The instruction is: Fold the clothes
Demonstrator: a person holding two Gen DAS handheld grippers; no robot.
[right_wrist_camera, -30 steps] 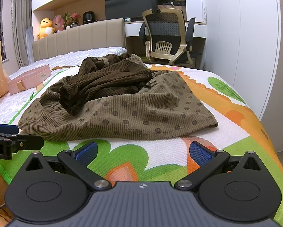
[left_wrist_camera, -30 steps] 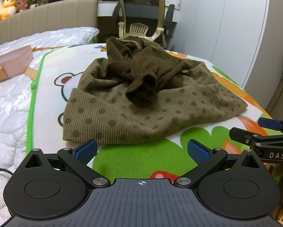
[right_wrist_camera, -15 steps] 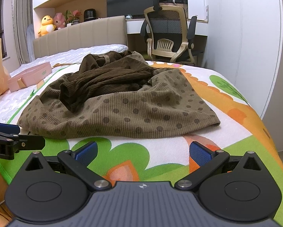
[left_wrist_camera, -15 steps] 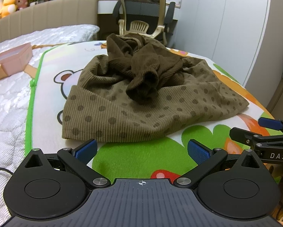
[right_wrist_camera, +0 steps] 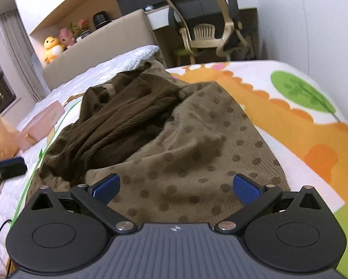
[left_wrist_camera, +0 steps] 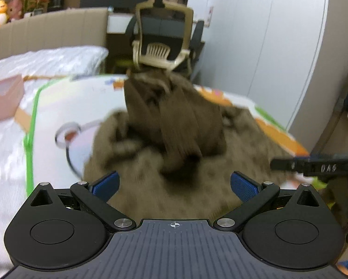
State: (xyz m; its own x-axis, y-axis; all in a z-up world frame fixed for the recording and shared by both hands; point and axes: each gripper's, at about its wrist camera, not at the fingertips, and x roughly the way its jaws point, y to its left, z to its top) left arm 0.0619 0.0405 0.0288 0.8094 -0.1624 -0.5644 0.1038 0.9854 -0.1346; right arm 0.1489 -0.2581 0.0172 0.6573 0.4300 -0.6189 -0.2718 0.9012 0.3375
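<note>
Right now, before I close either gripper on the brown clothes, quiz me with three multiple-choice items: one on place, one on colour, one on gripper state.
1. Where does the pink box lie?
A. left of the brown clothes on the white quilt
B. on the office chair
C. on top of the clothes

2. What colour are the dots on the lighter fabric?
A. white
B. darker brown
C. green

3. How does the right gripper stand?
A. shut on fabric
B. shut on nothing
C. open

Answers: 1 A, the box sits past the mat's green edge; 2 B, brown dots on tan cloth; 3 C, its blue pads stand wide apart over the hem.
</note>
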